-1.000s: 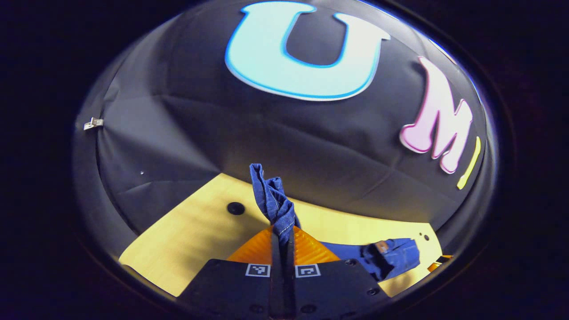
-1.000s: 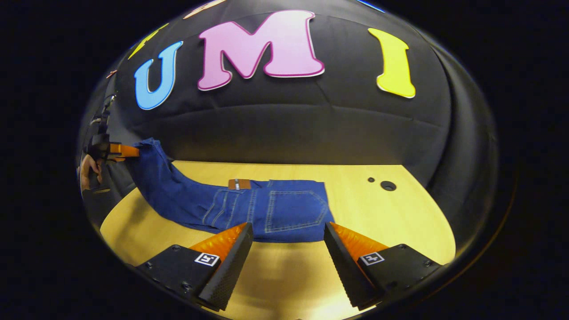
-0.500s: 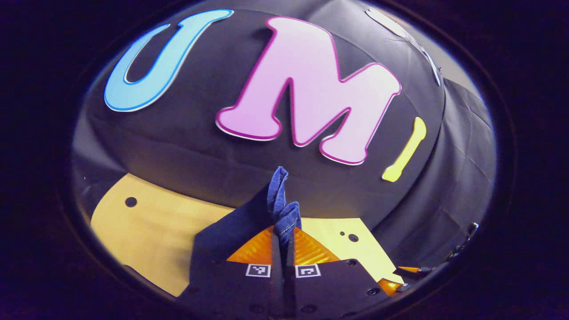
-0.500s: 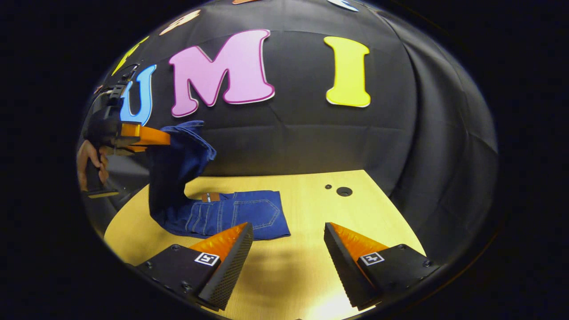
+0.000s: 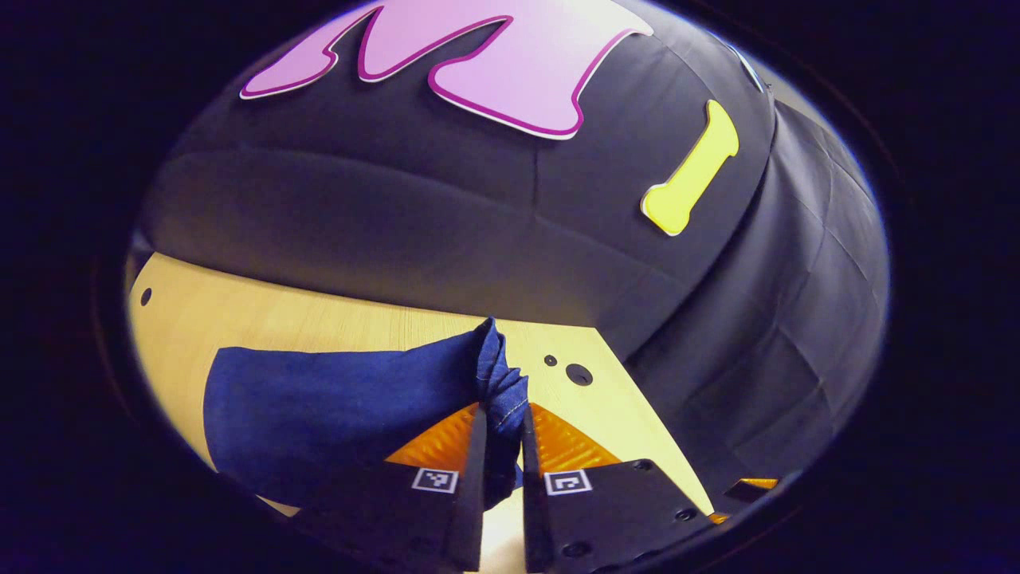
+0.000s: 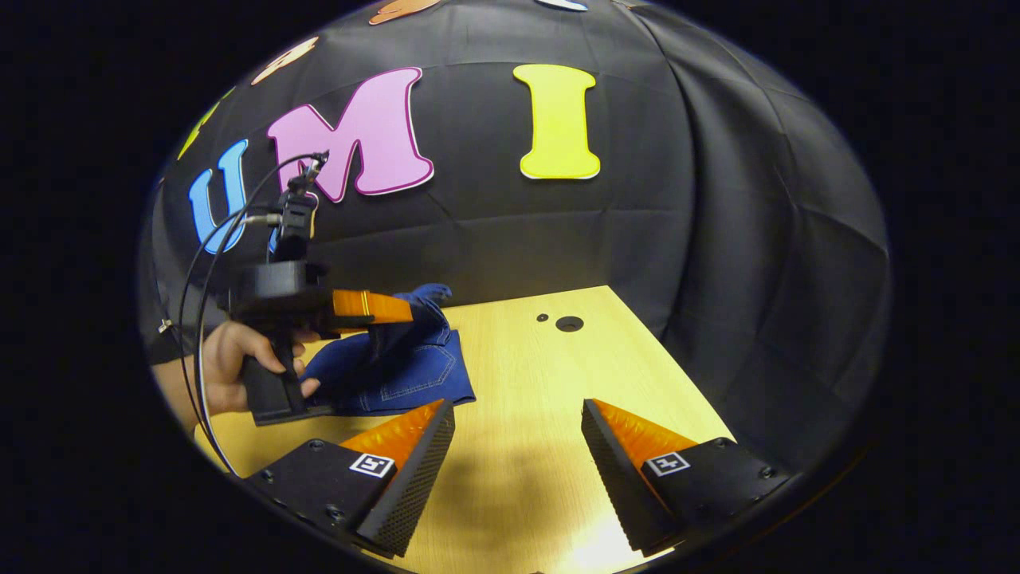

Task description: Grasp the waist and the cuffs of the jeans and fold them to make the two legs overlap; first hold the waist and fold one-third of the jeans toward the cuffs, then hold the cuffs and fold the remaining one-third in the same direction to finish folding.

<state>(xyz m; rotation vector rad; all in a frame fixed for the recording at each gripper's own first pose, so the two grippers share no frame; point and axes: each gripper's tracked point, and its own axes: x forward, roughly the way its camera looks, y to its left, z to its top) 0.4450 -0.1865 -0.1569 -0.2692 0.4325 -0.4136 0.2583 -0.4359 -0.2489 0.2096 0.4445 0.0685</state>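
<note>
Left gripper view: left gripper [image 5: 504, 426] has its two fingers drawn close together, clamped on a bunched, twisted end of the dark blue denim jeans [image 5: 335, 406]. The pinched wad stands up just past the fingertips, light seam stitching visible on it. From the pinch the denim runs off to the left as a broad, smooth sheet lying over the pale yellow wooden tabletop [image 5: 239, 311]. Two small dark round holes [image 5: 578, 374] sit in the tabletop to the right of the pinched cloth, near the table's far corner. Black cloth booth wall [image 5: 398, 215] rises directly behind the table edge.

Right gripper view: right gripper [image 6: 518, 414] has its fingers spread wide, nothing between them; bare tabletop shows in the gap. It hovers over the near part of the table, well apart from the jeans. Farther off at the left, the left gripper shows side-on, carried by a person's hand [image 6: 231, 363] wrapped around its dark handle, black cables [image 6: 211, 263] looping up from its top. Its fingers point right and hold a raised end of the jeans above the rest of the garment. The rest lies as a compact heap on the tabletop below and just right of that hand, pocket stitching facing up. The same two holes lie beyond, toward the far right corner.
</note>
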